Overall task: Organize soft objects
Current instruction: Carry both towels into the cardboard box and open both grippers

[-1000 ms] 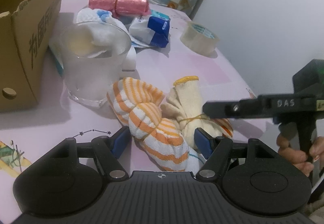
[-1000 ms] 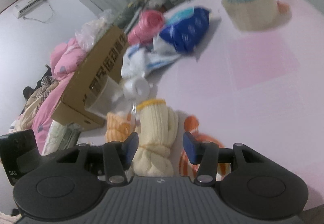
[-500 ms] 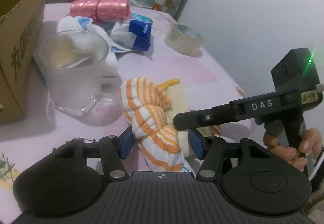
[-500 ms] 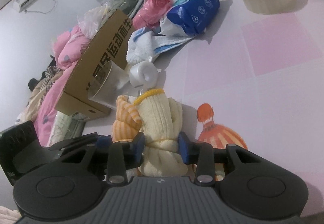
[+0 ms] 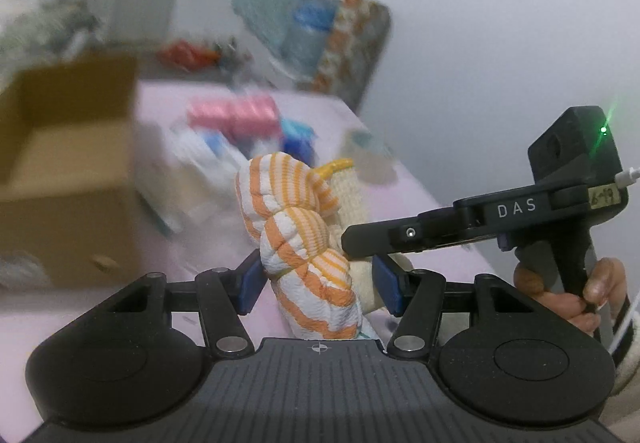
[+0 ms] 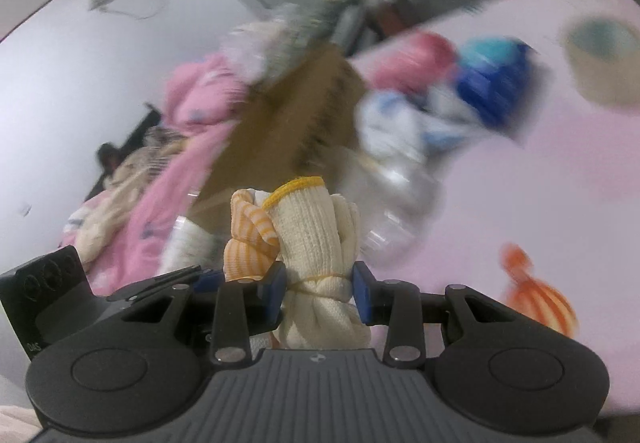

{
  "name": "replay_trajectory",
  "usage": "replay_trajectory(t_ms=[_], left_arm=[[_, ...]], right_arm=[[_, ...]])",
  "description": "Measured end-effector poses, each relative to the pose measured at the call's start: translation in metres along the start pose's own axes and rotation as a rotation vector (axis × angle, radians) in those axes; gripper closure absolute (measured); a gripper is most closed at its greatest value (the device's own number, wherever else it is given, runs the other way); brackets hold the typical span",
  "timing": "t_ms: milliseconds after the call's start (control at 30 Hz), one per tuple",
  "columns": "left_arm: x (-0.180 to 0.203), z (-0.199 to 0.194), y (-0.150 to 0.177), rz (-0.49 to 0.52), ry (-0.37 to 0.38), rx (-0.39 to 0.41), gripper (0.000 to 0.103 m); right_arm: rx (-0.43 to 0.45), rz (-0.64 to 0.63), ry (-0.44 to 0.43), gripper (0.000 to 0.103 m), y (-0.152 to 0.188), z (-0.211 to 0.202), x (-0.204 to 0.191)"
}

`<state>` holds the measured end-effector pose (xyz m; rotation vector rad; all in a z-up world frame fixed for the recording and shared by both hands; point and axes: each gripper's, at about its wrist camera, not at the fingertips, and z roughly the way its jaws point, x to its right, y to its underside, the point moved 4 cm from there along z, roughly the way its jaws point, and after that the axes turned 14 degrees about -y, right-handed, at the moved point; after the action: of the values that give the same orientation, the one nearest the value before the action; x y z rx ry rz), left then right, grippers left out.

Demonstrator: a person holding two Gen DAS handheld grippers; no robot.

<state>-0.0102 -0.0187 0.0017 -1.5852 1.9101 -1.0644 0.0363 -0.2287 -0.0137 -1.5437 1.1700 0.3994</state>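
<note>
Two grippers, each clamped on a soft bundle, both bundles up off the pink counter [image 5: 404, 199]. Left gripper [image 5: 318, 285] has its blue pads pressed on the striped bundle [image 5: 300, 239], an orange-and-white twisted roll held at its lower middle, top end standing up and tilted slightly left. Right gripper [image 6: 320, 293] has its pads squeezed onto the cream bundle [image 6: 314, 243], gripping right at the yellow rubber band around its waist; yellow-trimmed cuff end points up. Jaws on both closed in during the last second, then stopped on the cloth.

The bundles sit side by side, touching or nearly so: in the right wrist view the striped one shows just left of the cream one; in the left wrist view the cream one shows behind and right of the striped one. Right gripper's black body marked DAS crosses the left view from the right, its finger reaching in beside the striped bundle. Person's hand [image 5: 568, 295] wraps its handle at the right edge.

Background heavily blurred. Cardboard box [image 5: 68, 171] on the counter's left, open top. Pink roll [image 5: 236, 115] and blue pack [image 6: 488, 83] further back, tape roll [image 6: 604, 63] near the far right. Clear cup [image 6: 396, 199] behind the cream bundle in the right view, detail unreadable. Pink bedding [image 6: 168, 179] beyond the counter edge.
</note>
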Motion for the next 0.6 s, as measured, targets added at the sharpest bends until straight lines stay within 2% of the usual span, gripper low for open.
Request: replay_trajectory(t_ms=[133, 267, 433, 600], left_arm=[[-0.03, -0.025, -0.035, -0.03, -0.087, 0.068, 0.045], [-0.067, -0.024, -0.072, -0.088, -0.16, 0.072, 0.045], [-0.118, 0.015, -0.115, -0.153, -0.218, 0.008, 0.045], [-0.162, 0.066, -0.148, -0.142, -0.285, -0.068, 0.045]], right_arm=[[-0.016, -0.06, -0.093, 0.079, -0.042, 0.033, -0.036], [-0.05, -0.088, -0.146, 0.079, -0.086, 0.076, -0.057], [-0.116, -0.016, -0.16, 0.079, -0.14, 0.138, -0.051], [-0.167, 0.074, -0.113, 0.079, -0.183, 0.201, -0.024]])
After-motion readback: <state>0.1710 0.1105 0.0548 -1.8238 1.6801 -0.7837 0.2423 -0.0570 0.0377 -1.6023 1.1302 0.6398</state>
